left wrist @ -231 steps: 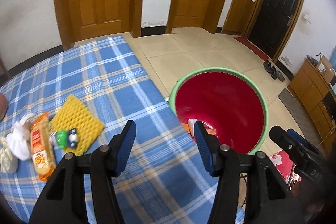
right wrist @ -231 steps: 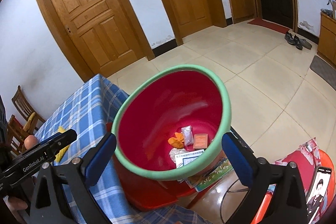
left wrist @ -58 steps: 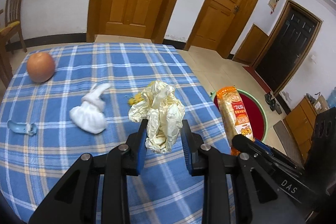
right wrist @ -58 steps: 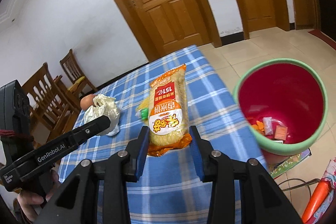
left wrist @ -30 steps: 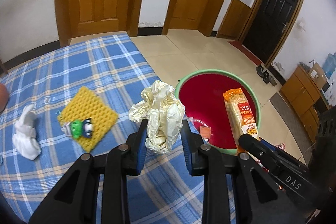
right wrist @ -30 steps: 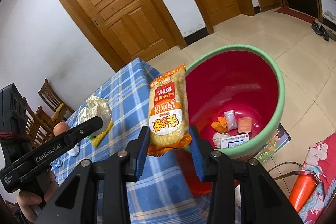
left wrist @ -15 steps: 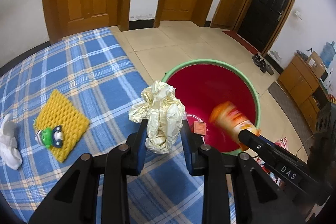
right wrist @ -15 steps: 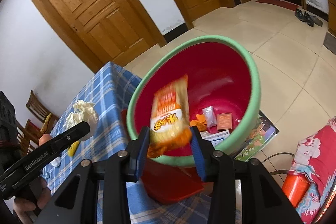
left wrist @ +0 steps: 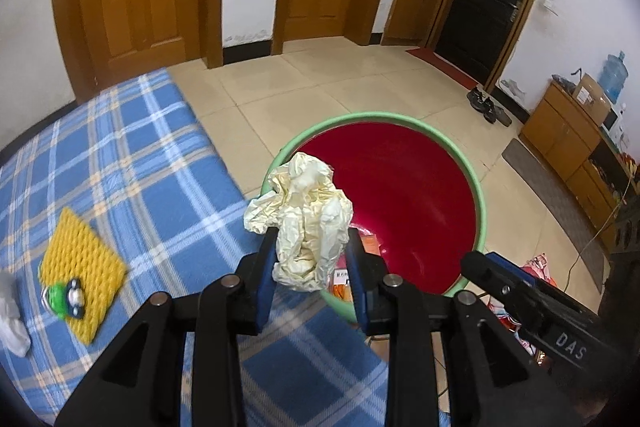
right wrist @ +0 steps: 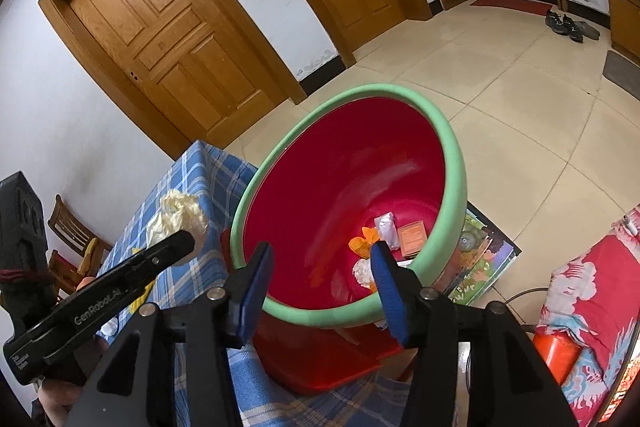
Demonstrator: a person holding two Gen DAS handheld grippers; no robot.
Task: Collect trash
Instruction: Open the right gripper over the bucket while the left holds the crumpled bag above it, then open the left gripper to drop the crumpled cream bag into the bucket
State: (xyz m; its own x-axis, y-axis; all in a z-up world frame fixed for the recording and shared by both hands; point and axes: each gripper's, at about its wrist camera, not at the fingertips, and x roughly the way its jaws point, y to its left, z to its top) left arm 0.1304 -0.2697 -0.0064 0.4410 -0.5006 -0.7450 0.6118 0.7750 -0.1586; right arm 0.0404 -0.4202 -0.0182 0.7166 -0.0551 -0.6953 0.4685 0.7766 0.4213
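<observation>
My left gripper [left wrist: 311, 259] is shut on a crumpled cream plastic bag [left wrist: 304, 215] and holds it over the near rim of the red bin with a green rim [left wrist: 476, 195]. The bag also shows in the right wrist view [right wrist: 178, 219]. My right gripper [right wrist: 322, 273] is open and empty, above the bin [right wrist: 452, 163]. Several small scraps of trash [right wrist: 394, 233] lie on the bin's bottom. The noodle packet is not visible.
A blue plaid table [left wrist: 132, 155] lies left of the bin. On it are a yellow foam net [left wrist: 80, 263] with a small green toy [left wrist: 64, 297] and a white wad [left wrist: 10, 319]. Magazines [right wrist: 484, 263] lie on the floor by the bin.
My right gripper opened and the noodle packet dropped out of it into the bin. My left gripper moved with the bag towards the bin's rim.
</observation>
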